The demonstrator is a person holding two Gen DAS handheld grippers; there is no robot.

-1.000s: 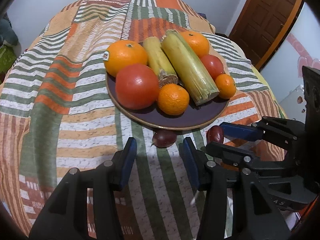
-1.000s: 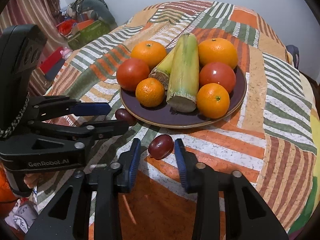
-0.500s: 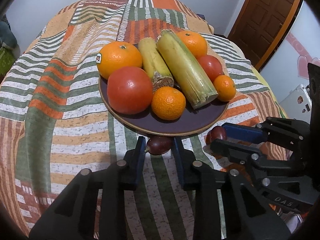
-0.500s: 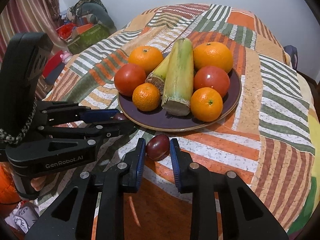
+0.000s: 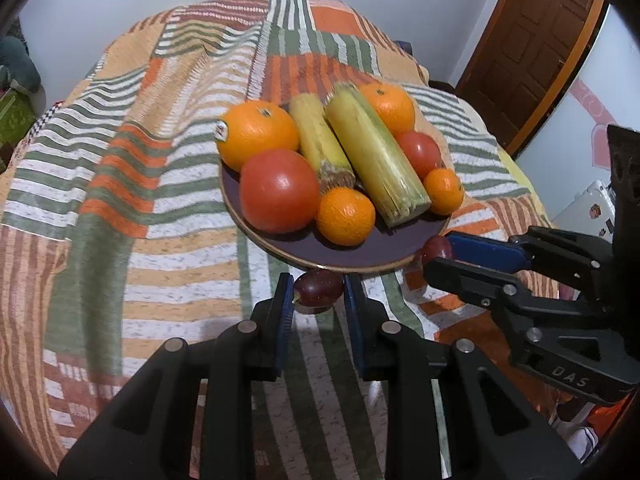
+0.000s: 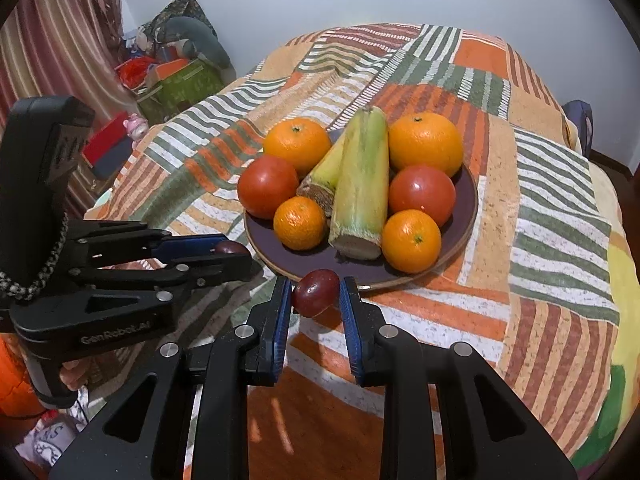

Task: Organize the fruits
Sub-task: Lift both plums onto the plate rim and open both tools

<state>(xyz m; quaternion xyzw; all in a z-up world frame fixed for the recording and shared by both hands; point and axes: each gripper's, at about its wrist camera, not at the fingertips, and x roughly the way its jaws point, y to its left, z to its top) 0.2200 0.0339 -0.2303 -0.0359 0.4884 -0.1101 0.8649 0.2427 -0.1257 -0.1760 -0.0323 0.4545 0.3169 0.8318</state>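
A dark purple plate [image 5: 360, 249] [image 6: 466, 204] on the striped bedspread holds oranges, two tomatoes and two sugarcane pieces. My left gripper [image 5: 319, 294] is shut on a dark red grape [image 5: 319, 287], just in front of the plate's near rim. My right gripper [image 6: 315, 294] is shut on a second dark red grape [image 6: 315, 291], also lifted just off the cloth at the plate's rim. Each gripper shows in the other's view: the right one [image 5: 438, 258] with its grape [image 5: 436, 249], the left one [image 6: 234, 254] with its grape [image 6: 230, 247].
The patchwork bedspread [image 5: 140, 200] slopes away at its edges. A brown door [image 5: 532, 48] stands at the right of the left wrist view. Boxes, bags and a curtain [image 6: 168, 76] lie beyond the bed's left side in the right wrist view.
Both grippers moved forward around the two grapes and closed on them. Both grapes now sit lifted between the pads, close to the plate's rim.
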